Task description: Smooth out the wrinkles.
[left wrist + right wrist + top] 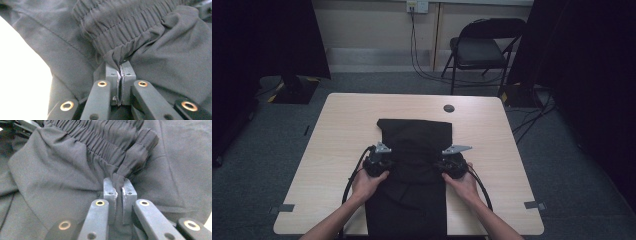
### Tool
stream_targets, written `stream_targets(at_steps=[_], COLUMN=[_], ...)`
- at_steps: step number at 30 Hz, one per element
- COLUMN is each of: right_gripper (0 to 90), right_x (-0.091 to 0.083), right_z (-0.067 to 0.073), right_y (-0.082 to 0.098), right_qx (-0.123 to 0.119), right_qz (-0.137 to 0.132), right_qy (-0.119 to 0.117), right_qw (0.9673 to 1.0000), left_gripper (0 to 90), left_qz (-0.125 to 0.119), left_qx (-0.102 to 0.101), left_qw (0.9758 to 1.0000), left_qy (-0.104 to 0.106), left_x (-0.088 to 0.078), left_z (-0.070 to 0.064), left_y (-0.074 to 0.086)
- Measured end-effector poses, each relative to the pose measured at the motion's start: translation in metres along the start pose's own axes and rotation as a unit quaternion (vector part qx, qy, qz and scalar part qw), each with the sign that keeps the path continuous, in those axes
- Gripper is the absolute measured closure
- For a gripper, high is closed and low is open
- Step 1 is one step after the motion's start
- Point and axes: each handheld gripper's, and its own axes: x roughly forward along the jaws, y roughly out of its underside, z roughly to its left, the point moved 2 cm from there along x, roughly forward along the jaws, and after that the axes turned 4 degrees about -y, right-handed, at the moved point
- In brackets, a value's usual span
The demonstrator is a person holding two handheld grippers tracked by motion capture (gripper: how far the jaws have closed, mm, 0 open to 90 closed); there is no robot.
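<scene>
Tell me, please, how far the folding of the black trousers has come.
Done: the black trousers lie flat on the table, the far part apparently already folded over. In hand: the left tool and the right tool each pinch the elastic waistband at one side. Left, probably: carrying the waistband over for the next fold and letting go.

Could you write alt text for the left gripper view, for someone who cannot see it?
The left gripper has its two jaws shut on a pinch of dark grey fabric just below the gathered elastic waistband of a garment, which lies rumpled across the frame.
</scene>
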Motion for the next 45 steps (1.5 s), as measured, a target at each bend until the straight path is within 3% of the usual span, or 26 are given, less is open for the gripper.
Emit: stream_targets(at_steps=[4,6,7,10,11,12,14,16,19,21,22,23,25,26,27,29,30,33,36,37,38,39,40,43,45], right_gripper=[84.9,85.0,85.0,85.0,85.0,85.0,85.0,85.0,84.4,84.0,83.7,83.2,83.0,83.0,83.1,83.6,83.6,84.0,84.1,84.2,84.2,84.3,84.3,84.4,84.4], right_x=[0.019,0.027,0.032,0.038,0.043,0.043,0.05,0.051,0.05,0.049,0.048,0.046,0.043,0.043,0.042,0.037,0.037,0.029,0.014,0.003,0.003,-0.012,-0.012,-0.042,-0.049], right_z=[-0.017,-0.026,-0.03,-0.036,-0.04,-0.04,-0.045,-0.047,-0.047,-0.046,-0.047,-0.049,-0.05,-0.05,-0.051,-0.051,-0.051,-0.054,-0.053,-0.052,-0.052,-0.049,-0.049,-0.035,-0.031], right_y=[-0.021,-0.029,-0.034,-0.04,-0.047,-0.047,-0.054,-0.056,-0.059,-0.059,-0.058,-0.057,-0.058,-0.058,-0.058,-0.062,-0.062,-0.069,-0.086,-0.097,-0.097,-0.108,-0.108,-0.118,-0.119], right_qx=[-0.001,0.007,0.002,0.001,-0.004,-0.004,0.003,0.006,0.01,0.012,0.01,0.027,0.031,0.031,0.034,0.038,0.038,0.046,0.046,0.046,0.046,0.045,0.045,0.036,0.031], right_qz=[-0.005,-0.012,-0.014,-0.015,-0.012,-0.012,-0.013,-0.012,-0.004,-0.001,-0.003,-0.013,-0.021,-0.021,-0.024,-0.036,-0.036,-0.06,-0.091,-0.112,-0.112,-0.136,-0.136,-0.172,-0.178], right_qy=[0.028,0.037,0.05,0.057,0.078,0.078,0.099,0.1,0.099,0.096,0.09,0.077,0.069,0.069,0.064,0.055,0.055,0.043,0.036,0.034,0.034,0.027,0.027,0.008,0.005], right_qw=[0.9996,0.9992,0.9987,0.9982,0.9969,0.9969,0.995,0.9949,0.995,0.9953,0.9959,0.9966,0.9969,0.9969,0.9971,0.9971,0.9971,0.9962,0.9941,0.9921,0.9921,0.9893,0.9893,0.9844,0.9836], left_gripper=[87.7,86.9,85.0,74.9,69.8,69.8,70.2,66.9,60.4,57.6,54.3,48.3,47.8,51.8,51.8,81.1,84.8,87.0,87.4,87.5,87.5,87.5,87.5,87.6,87.7], left_qz=[-0.01,-0.02,-0.024,-0.035,-0.04,-0.046,-0.049,-0.058,-0.059,-0.057,-0.062,-0.058,-0.052,-0.052,-0.053,-0.058,-0.058,-0.081,-0.124,-0.144,-0.144,-0.166,-0.166,-0.189,-0.198], left_qx=[-0.021,-0.025,-0.042,-0.034,-0.036,-0.04,-0.034,-0.03,-0.053,-0.046,-0.054,-0.063,-0.067,-0.067,-0.064,-0.066,-0.066,-0.067,-0.073,-0.057,-0.057,-0.053,-0.053,-0.043,-0.035], left_qw=[0.9993,0.999,0.9984,0.9981,0.9977,0.997,0.9974,0.9973,0.9967,0.9969,0.9962,0.996,0.9962,0.9962,0.9965,0.9961,0.9961,0.9945,0.9894,0.9878,0.9878,0.9844,0.9844,0.9803,0.9783], left_qy=[-0.03,-0.032,-0.028,-0.038,-0.042,-0.048,-0.04,-0.033,-0.02,-0.027,-0.027,-0.027,-0.021,-0.021,-0.008,-0.006,-0.006,-0.001,0.013,0.016,0.016,0.026,0.026,0.039,0.048], left_x=[0.018,0.025,0.029,0.027,0.026,0.022,0.016,0.012,0.016,0.019,0.021,0.024,0.032,0.032,0.034,0.034,0.034,0.021,-0.003,-0.022,-0.022,-0.04,-0.04,-0.066,-0.082], left_z=[0.016,0.025,0.032,0.036,0.037,0.038,0.037,0.036,0.037,0.038,0.04,0.042,0.046,0.046,0.046,0.047,0.047,0.051,0.051,0.046,0.046,0.042,0.042,0.036,0.028], left_y=[-0.017,-0.023,-0.026,-0.031,-0.033,-0.034,-0.035,-0.034,-0.033,-0.034,-0.035,-0.035,-0.039,-0.039,-0.041,-0.046,-0.046,-0.06,-0.081,-0.094,-0.094,-0.1,-0.1,-0.104,-0.104])
